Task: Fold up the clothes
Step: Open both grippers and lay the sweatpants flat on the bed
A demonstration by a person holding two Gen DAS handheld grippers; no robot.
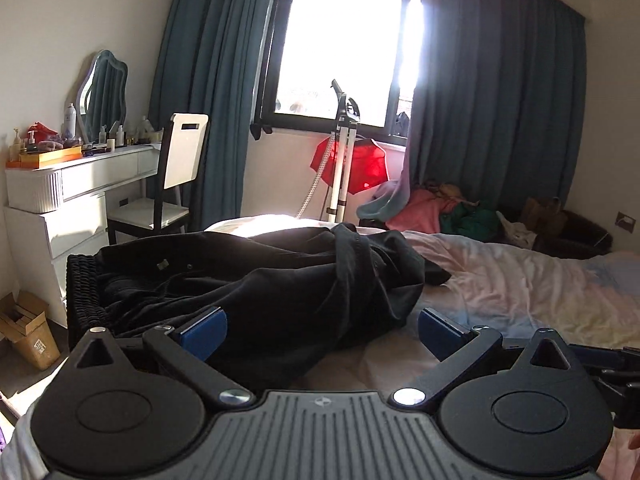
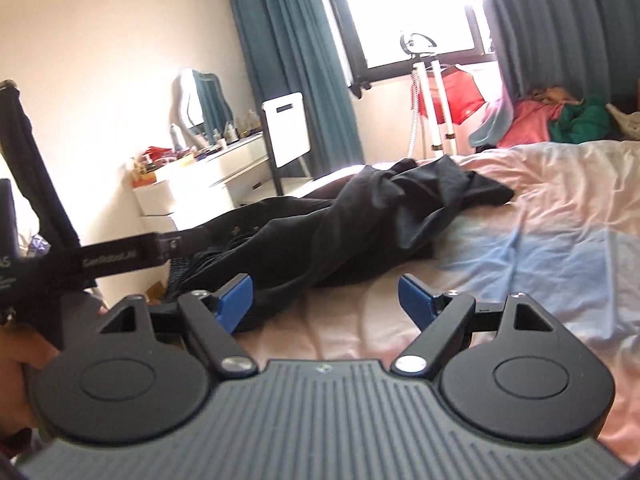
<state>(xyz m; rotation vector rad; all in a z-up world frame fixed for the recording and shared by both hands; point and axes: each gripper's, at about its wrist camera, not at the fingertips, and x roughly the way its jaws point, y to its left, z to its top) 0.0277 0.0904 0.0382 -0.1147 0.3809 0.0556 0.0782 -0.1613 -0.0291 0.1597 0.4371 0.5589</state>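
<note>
Left claw [image 1: 322, 334]: jaws spread wide, nothing between the blue pads, held above the near edge of the bed [image 1: 520, 292]. Right claw [image 2: 326, 300]: jaws likewise spread, empty, over the pale sheet. Black garment [image 1: 280, 280]: lies crumpled in a heap on the bed just ahead of both claws, its left end draped into a dark woven basket [image 1: 82, 296] at the bedside. Beyond: white dressing desk [image 1: 80, 184] with mirror and bottles, white-backed chair [image 1: 182, 168], garment steamer [image 1: 344, 152] before the window, teal curtains [image 1: 208, 80], and a pile of coloured clothes [image 1: 440, 212] at the far side.
</note>
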